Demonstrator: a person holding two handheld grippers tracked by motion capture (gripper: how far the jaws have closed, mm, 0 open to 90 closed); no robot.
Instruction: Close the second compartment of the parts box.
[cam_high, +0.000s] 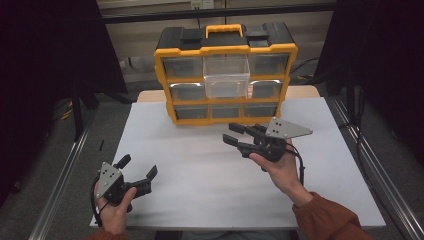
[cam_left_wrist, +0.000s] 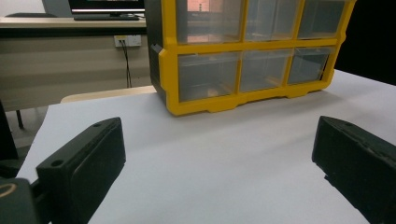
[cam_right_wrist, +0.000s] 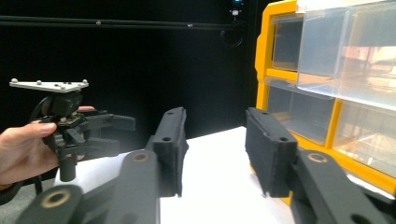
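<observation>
While the right gripper (cam_high: 234, 133) hovers with jaws apart and empty, near the yellow plastic organizer cabinet (cam_high: 226, 75), it should rise squarely toward the protruding clear middle drawer (cam_high: 226, 76). The left gripper (cam_high: 137, 167) waits open.

Left tool (cam_high: 138, 168) wide open; right tool (cam_high: 234, 135) half-open, empty.

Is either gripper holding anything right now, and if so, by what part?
Nothing is held. The left gripper is open over bare table, and the right gripper is open with nothing between its jaws, near the drawer cabinet.
</observation>
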